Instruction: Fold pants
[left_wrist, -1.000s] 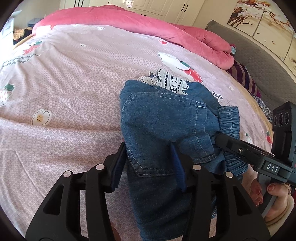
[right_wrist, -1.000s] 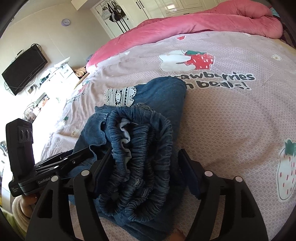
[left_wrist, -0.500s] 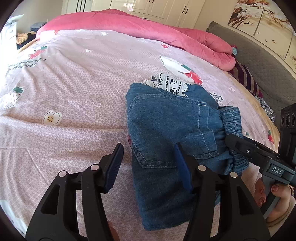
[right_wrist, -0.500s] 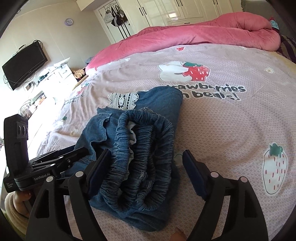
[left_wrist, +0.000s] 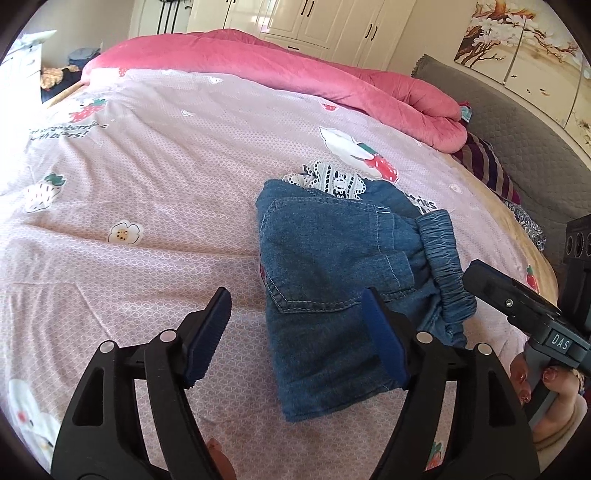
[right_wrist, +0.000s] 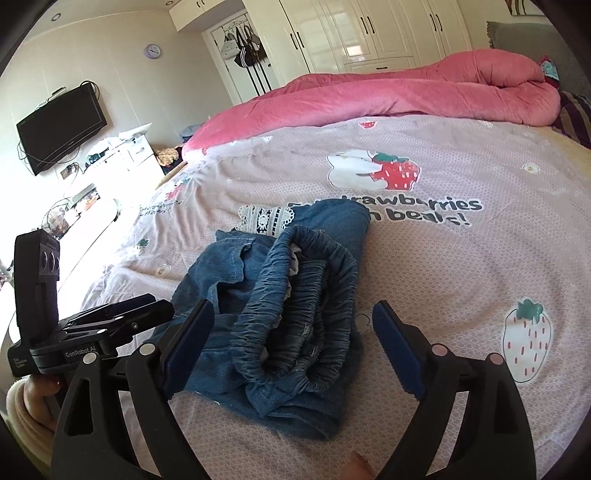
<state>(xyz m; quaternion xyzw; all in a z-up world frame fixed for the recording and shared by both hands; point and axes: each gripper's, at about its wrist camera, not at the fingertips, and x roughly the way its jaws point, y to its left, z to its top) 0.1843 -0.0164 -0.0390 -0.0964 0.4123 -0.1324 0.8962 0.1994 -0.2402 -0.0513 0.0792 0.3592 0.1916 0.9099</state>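
Note:
The blue denim pants (left_wrist: 332, 266) lie folded in a compact bundle on the pink strawberry-print bedsheet (left_wrist: 166, 206). White lace trim (left_wrist: 332, 181) pokes out at the far end. The gathered elastic waistband (right_wrist: 295, 306) faces the right wrist camera. My left gripper (left_wrist: 295, 332) is open and empty, just in front of the bundle's near edge. My right gripper (right_wrist: 293, 339) is open and empty, with the waistband lying between and beyond its jaws without contact. Each gripper shows in the other's view: the right one (left_wrist: 517, 306), the left one (right_wrist: 122, 317).
A rolled pink duvet (left_wrist: 295, 77) lies along the far side of the bed. A grey headboard (left_wrist: 517, 122) and striped pillow (left_wrist: 487, 166) are at the right. A wall television (right_wrist: 62, 129) and cluttered white furniture (right_wrist: 122, 151) stand beyond the bed.
Both grippers have opened wide, let go of the pants and drawn back. The folded bundle now rests on the sheet on its own.

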